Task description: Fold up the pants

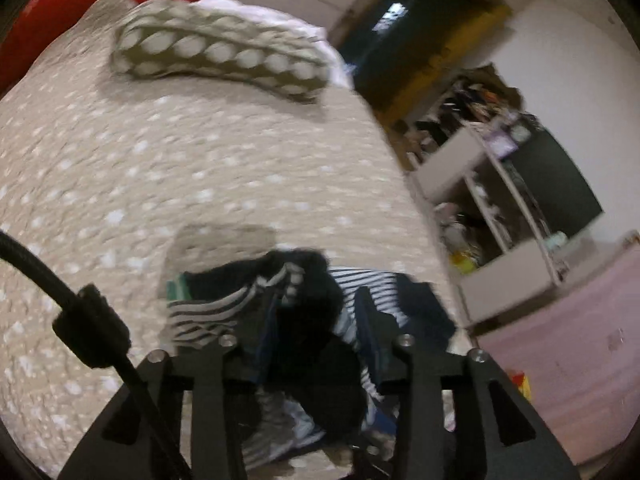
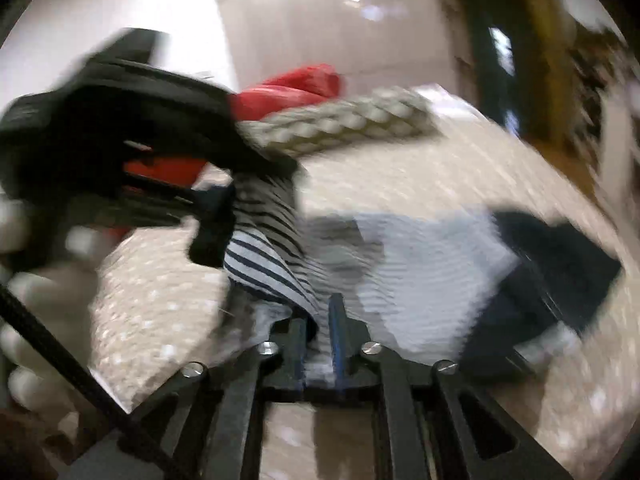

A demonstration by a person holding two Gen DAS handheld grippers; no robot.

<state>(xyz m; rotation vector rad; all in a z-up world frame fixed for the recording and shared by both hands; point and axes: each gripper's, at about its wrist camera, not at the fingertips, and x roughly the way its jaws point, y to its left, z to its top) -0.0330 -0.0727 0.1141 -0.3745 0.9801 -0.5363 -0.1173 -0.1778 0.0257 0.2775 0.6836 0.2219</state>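
While both my grippers, left [image 1: 320, 312] and right [image 2: 320, 320], pinch the striped pants [image 2: 276, 264] (frames blurred), cloth hangs above the bedspread [image 1: 160, 168].

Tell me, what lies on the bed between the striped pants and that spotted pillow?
Nothing: in the left wrist view, only bare dotted bedspread separates the striped pants from the spotted pillow.

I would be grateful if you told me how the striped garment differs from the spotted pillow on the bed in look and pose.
The striped garment has thin dark stripes on white; the spotted pillow has large pale dots on olive-grey. The garment is crumpled and partly lifted, its cloth between the fingers of the right gripper; the pillow lies flat and untouched at the far end. Both are soft fabric things on the same dotted beige bedspread.
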